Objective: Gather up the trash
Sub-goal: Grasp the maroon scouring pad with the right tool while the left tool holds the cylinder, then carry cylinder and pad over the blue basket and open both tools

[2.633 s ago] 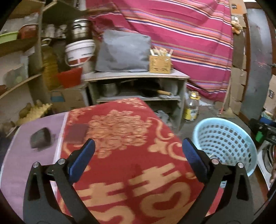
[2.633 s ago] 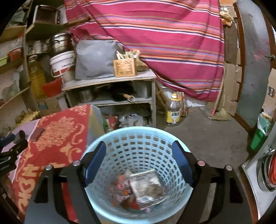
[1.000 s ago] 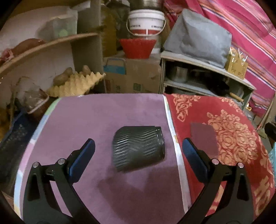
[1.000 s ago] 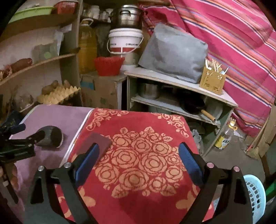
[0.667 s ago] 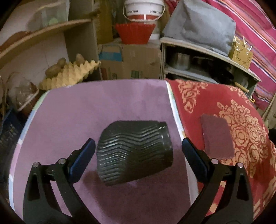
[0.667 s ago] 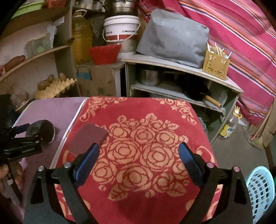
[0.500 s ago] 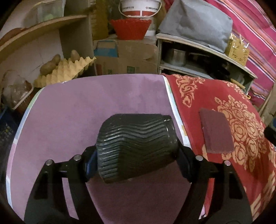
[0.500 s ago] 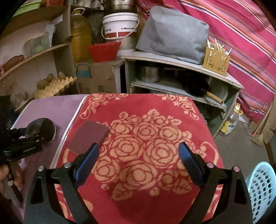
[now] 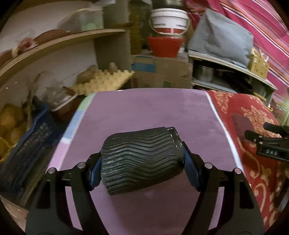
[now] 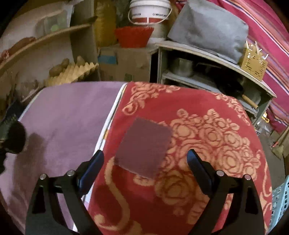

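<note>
My left gripper (image 9: 141, 167) is shut on a black ribbed cup (image 9: 142, 160) that lies on its side, held just above the purple cloth (image 9: 144, 112). The cup also shows at the left edge of the right wrist view (image 10: 11, 137). My right gripper (image 10: 145, 167) is open and hovers over a flat dark maroon square piece (image 10: 144, 147) on the red floral cloth (image 10: 207, 137); the piece lies between and just ahead of the jaws. The right gripper also shows at the right edge of the left wrist view (image 9: 271, 144).
A light blue basket's rim (image 10: 279, 202) shows at the lower right beside the table. Behind the table stand a grey shelf unit (image 10: 207, 72), a cardboard box (image 10: 124, 63), a red bowl (image 10: 133, 36) and a white bucket (image 10: 150, 10). A blue crate (image 9: 27, 150) sits to the left.
My left gripper closed in on the black cup, shut on it and lifted it slightly. My right gripper swung from the basket to the table and came down over the maroon piece.
</note>
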`<control>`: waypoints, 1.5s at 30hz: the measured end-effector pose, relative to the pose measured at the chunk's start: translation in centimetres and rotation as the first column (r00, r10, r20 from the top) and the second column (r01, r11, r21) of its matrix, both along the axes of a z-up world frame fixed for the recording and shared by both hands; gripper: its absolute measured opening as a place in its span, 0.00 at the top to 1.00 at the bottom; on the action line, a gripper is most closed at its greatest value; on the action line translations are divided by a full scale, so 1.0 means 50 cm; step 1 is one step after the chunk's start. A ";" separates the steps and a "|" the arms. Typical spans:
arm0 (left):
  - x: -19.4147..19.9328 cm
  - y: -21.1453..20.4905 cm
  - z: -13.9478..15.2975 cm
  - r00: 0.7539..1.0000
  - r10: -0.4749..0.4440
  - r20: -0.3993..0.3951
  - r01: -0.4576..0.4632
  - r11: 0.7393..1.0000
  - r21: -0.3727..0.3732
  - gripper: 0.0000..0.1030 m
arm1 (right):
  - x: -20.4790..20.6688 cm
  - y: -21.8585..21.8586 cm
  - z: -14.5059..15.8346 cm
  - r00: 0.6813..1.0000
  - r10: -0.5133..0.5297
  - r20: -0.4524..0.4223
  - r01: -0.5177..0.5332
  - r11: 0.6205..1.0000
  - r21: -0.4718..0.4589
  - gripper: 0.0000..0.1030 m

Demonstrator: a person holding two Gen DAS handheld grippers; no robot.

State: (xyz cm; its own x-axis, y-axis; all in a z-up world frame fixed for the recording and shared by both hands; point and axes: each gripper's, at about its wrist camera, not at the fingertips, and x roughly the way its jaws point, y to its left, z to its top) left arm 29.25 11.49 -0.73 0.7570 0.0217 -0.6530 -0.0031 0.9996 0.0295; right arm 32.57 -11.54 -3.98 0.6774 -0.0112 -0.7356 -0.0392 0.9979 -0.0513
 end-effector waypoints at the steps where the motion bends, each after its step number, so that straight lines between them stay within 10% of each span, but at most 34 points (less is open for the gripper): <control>1: 0.000 0.014 -0.002 1.000 0.011 0.003 -0.011 1.000 -0.004 0.29 | 0.003 0.003 -0.006 1.000 0.000 -0.007 0.000 1.000 -0.009 0.12; 6: 0.009 0.054 -0.017 0.999 0.049 -0.009 -0.049 0.998 -0.026 0.29 | 0.022 0.006 -0.035 0.998 -0.022 -0.054 0.021 1.000 -0.021 0.13; 9: 0.010 0.061 -0.025 0.998 0.055 -0.013 -0.056 0.998 -0.043 0.29 | 0.022 0.000 -0.035 0.998 -0.008 -0.060 0.008 1.000 0.005 0.35; 20: -0.042 0.026 0.019 0.997 0.072 0.041 -0.072 0.997 -0.015 0.29 | -0.076 -0.074 0.067 0.998 0.010 0.059 -0.013 0.999 0.043 0.36; 32: -0.218 -0.165 0.179 0.978 -0.055 0.204 0.061 0.998 -0.024 0.29 | -0.372 -0.266 0.259 0.960 -0.037 0.279 0.027 0.999 0.038 0.36; 45: -0.310 -0.389 0.202 0.961 -0.149 0.235 0.151 0.989 0.011 0.29 | -0.512 -0.450 0.255 0.935 -0.120 0.333 0.113 0.993 0.040 0.36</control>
State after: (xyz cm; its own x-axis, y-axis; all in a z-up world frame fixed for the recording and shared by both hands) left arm 13.73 -7.93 9.35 0.8831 -0.1077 -0.4567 0.1408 0.9893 0.0390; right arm 6.99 -34.03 8.76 0.8788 -0.0923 -0.4682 0.0932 0.9954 -0.0214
